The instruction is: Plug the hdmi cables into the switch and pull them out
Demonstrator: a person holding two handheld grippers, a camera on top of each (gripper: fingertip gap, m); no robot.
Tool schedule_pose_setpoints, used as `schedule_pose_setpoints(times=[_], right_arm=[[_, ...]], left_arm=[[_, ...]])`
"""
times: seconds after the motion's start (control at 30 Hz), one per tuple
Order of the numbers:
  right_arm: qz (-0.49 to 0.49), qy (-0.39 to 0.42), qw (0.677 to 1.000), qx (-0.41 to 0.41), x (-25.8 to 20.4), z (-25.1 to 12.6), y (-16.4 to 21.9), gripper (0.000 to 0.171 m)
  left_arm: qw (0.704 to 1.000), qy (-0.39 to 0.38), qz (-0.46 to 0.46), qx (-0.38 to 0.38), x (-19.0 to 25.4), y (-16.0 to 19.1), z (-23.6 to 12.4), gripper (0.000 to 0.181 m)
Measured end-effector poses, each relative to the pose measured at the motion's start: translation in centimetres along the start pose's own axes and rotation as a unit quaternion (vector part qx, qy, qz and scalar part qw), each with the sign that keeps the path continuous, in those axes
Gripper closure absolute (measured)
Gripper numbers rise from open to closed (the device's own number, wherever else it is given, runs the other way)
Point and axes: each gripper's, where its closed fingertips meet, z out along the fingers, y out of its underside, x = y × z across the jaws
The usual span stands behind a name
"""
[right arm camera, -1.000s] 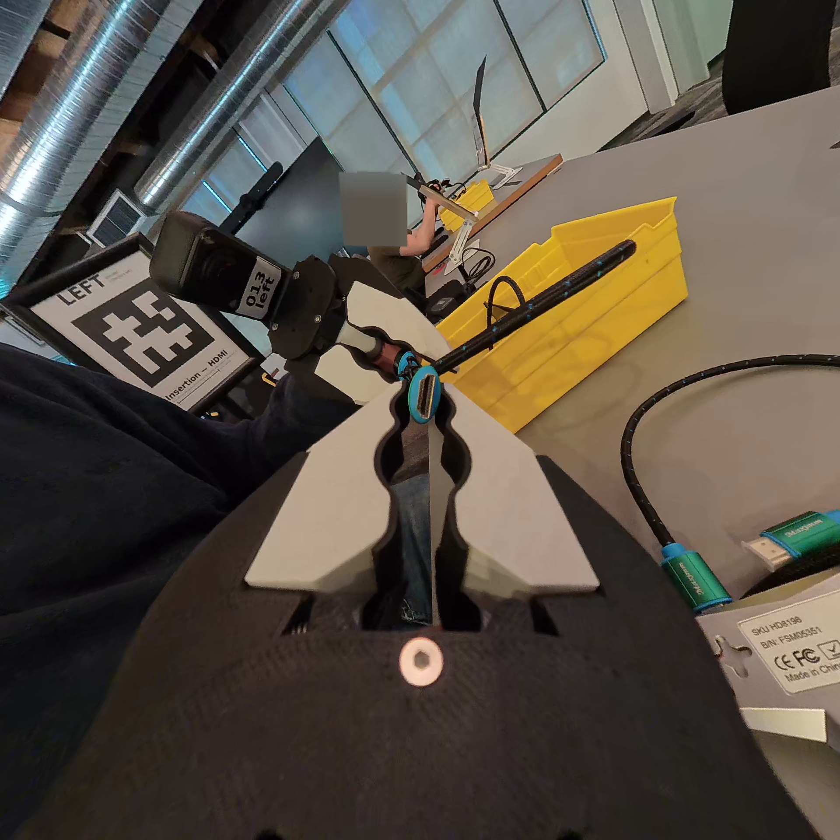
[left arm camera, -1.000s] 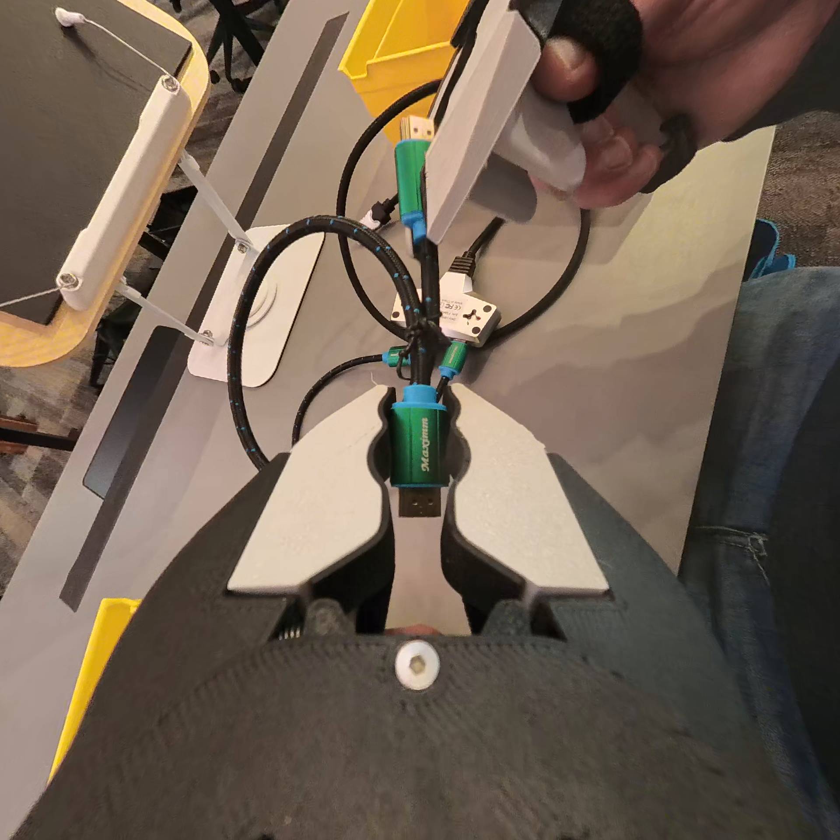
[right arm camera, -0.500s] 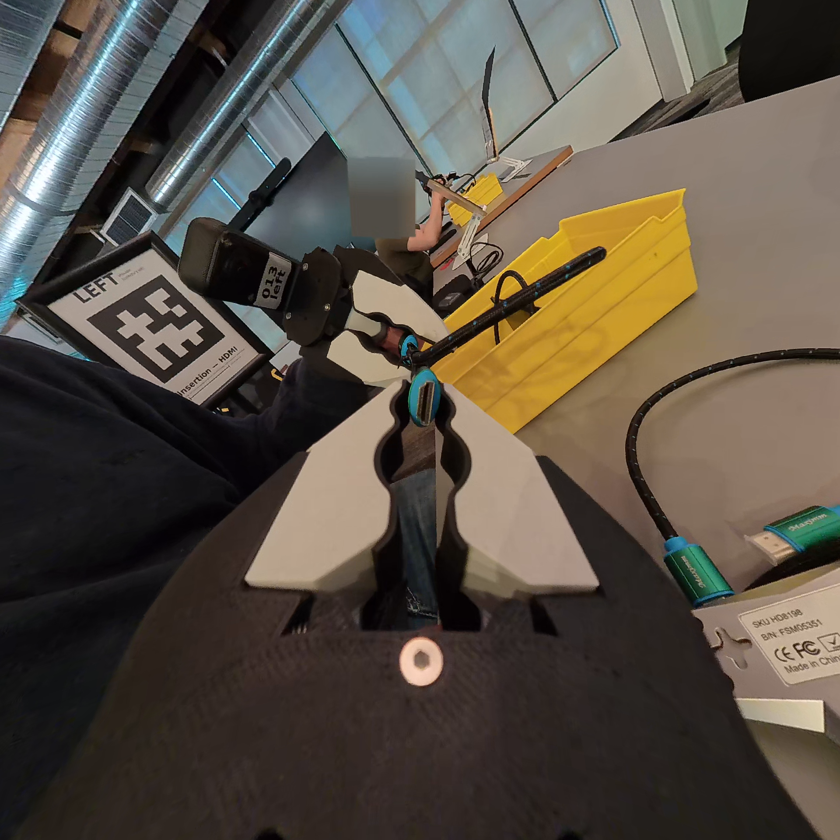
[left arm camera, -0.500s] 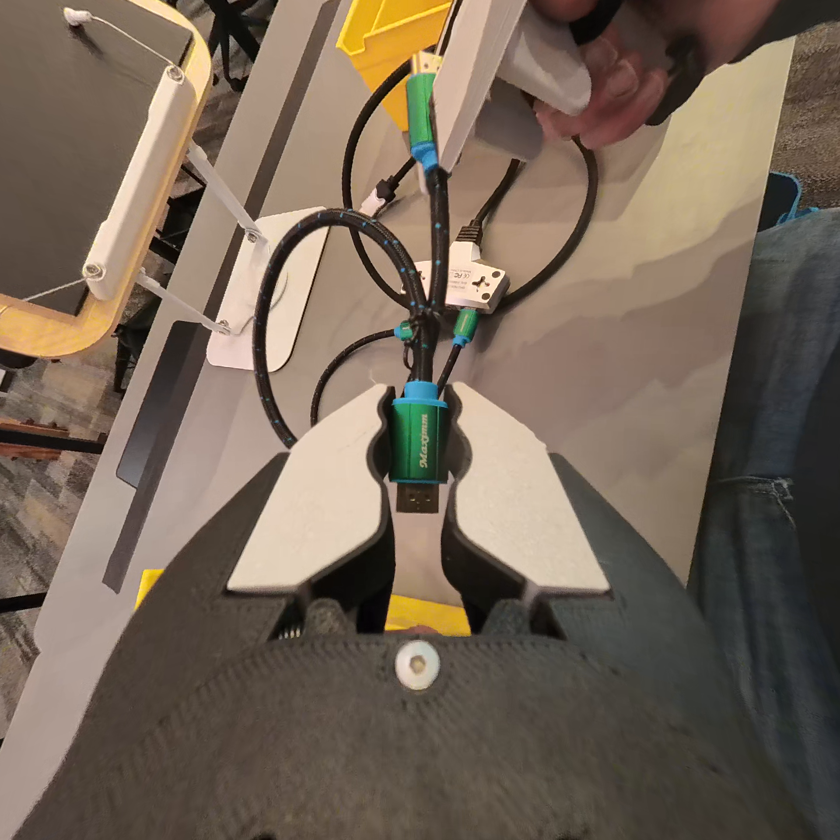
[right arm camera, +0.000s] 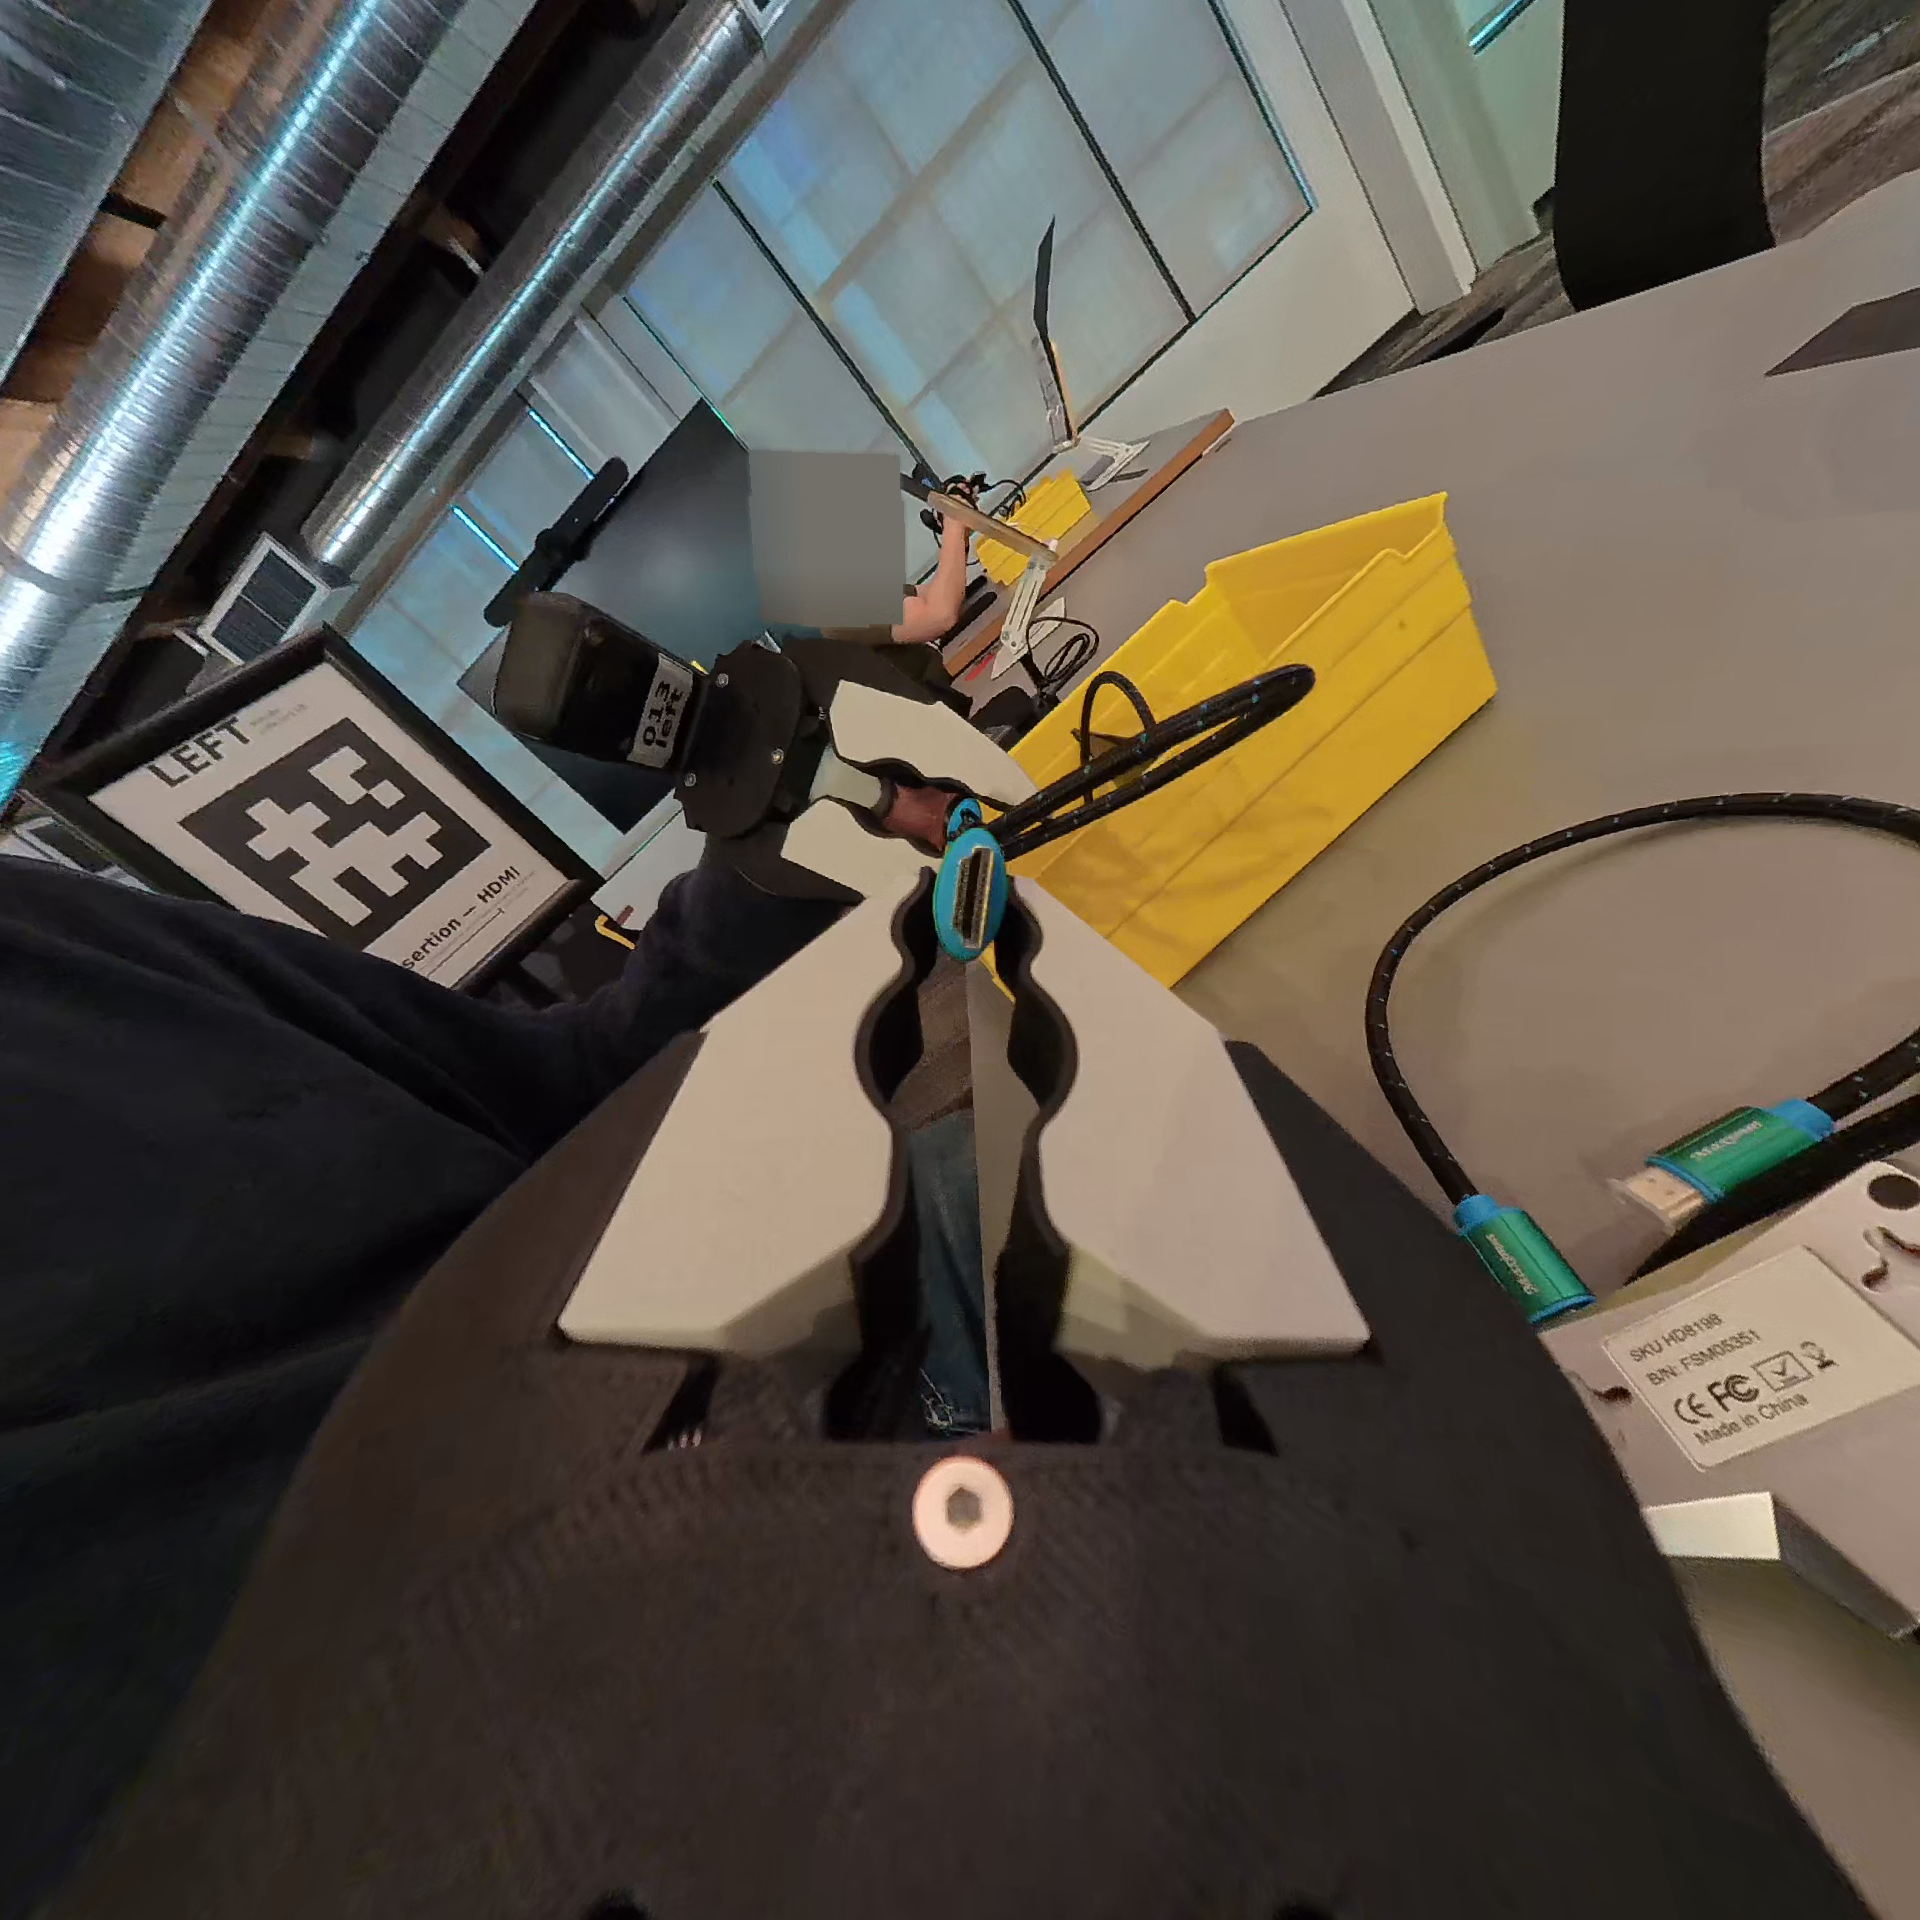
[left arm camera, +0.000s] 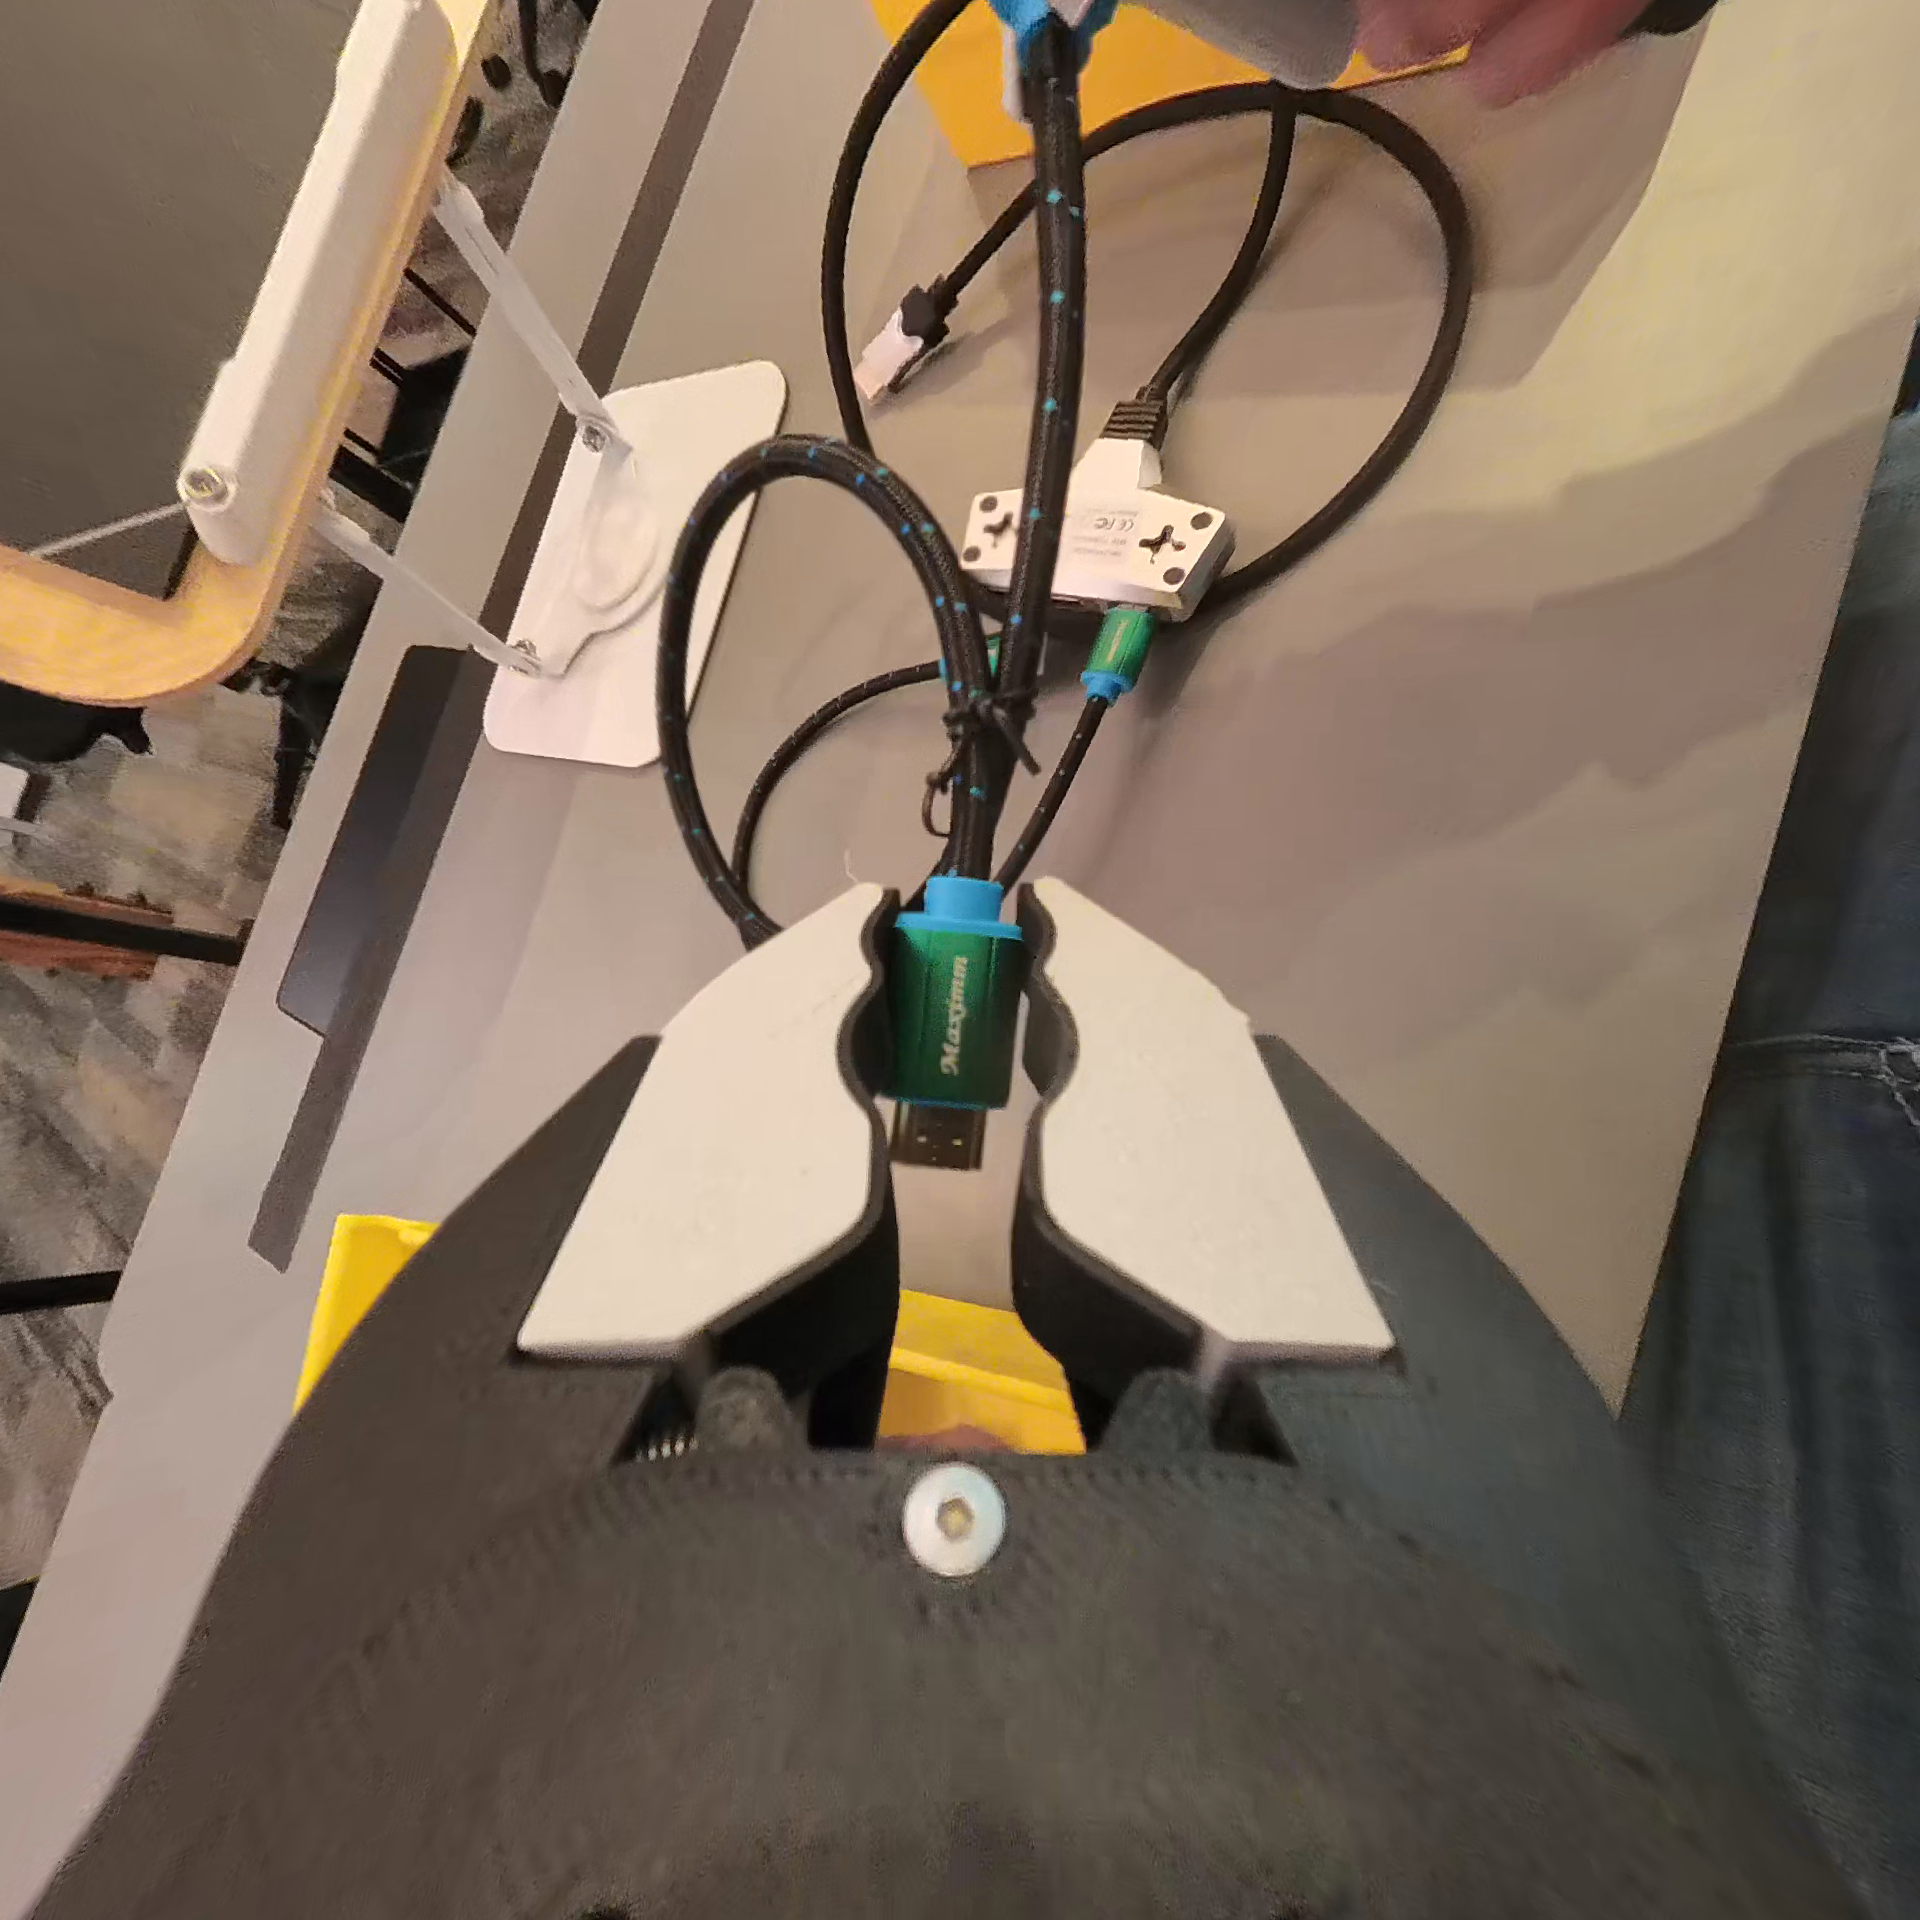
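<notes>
My left gripper [left arm camera: 951,904] is shut on a green HDMI plug [left arm camera: 951,1023] with a blue collar, held above the grey table [left arm camera: 1455,831]. Its braided black cable [left arm camera: 1049,343] runs up to my right gripper [left arm camera: 1247,42] at the top edge. In the right wrist view my right gripper [right arm camera: 966,909] is shut on the cable's other plug [right arm camera: 966,883], whose metal end faces the camera. The left gripper [right arm camera: 831,769] shows just beyond it. The white switch [left arm camera: 1101,545] lies on the table with a green plug [left arm camera: 1117,649] in it; it also shows in the right wrist view [right arm camera: 1766,1371].
A yellow bin [right arm camera: 1299,727] stands on the table beyond the grippers, and another yellow bin [left arm camera: 364,1299] is below the left gripper. A white stand base [left arm camera: 634,561] is left of the switch. A loose green plug [right arm camera: 1714,1153] lies by the switch. A person's leg in jeans [left arm camera: 1766,1247] is at the right. My right fingertips sit around 12 centimetres from my left ones. About 15 centimetres separates my right fingertips from the white switch [left arm camera: 1101,545]. It turns up in the right wrist view [right arm camera: 1705,1370] as well.
My left gripper has lifted back from the table with its plug, so the switch looks smaller. The right gripper has moved away toward the top edge, drawing the cable out between them.
</notes>
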Motion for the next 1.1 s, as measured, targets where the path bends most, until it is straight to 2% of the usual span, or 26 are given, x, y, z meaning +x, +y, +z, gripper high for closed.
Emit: schedule_pose_setpoints(times=[0.1,0.23,0.37,0.5,0.7,0.8,0.93,1.1], right_arm=[[0.013,0.008,1.0,0.019,0.7,-0.9,-0.5,0.163],[0.031,0.024,0.999,0.021,1.9,-1.4,-0.1,0.163],[0.047,0.019,0.999,0.011,2.0,-0.2,0.7,0.163],[0.059,0.012,0.998,0.005,1.7,1.1,1.5,0.163],[0.085,0.002,0.996,0.017,1.4,2.0,2.1,0.163],[0.095,-0.007,0.995,0.02,1.2,2.0,2.2,0.163],[0.106,-0.021,0.994,0.026,0.8,2.1,2.1,0.163],[0.109,-0.026,0.993,0.022,0.9,2.0,2.4,0.163]], left_arm=[[1.0,-0.011,0.0,-0.024,-0.4,1.1,0.2,0.155],[1.0,-0.016,-0.022,0.001,-0.8,0.4,-0.6,0.144],[0.998,-0.017,-0.026,0.047,-0.3,-2.8,-1.0,0.135],[0.995,-0.042,-0.016,0.087,1.1,-7.0,0.6,0.132],[0.993,-0.104,-0.007,0.058,2.0,-8.8,4.4,0.133],[0.992,-0.12,-0.014,0.048,1.7,-8.4,5.1,0.142],[0.99,-0.128,-0.015,0.05,1.6,-8.0,5.5,0.163],[0.991,-0.117,-0.024,0.052,1.8,-7.9,5.6,0.165]])
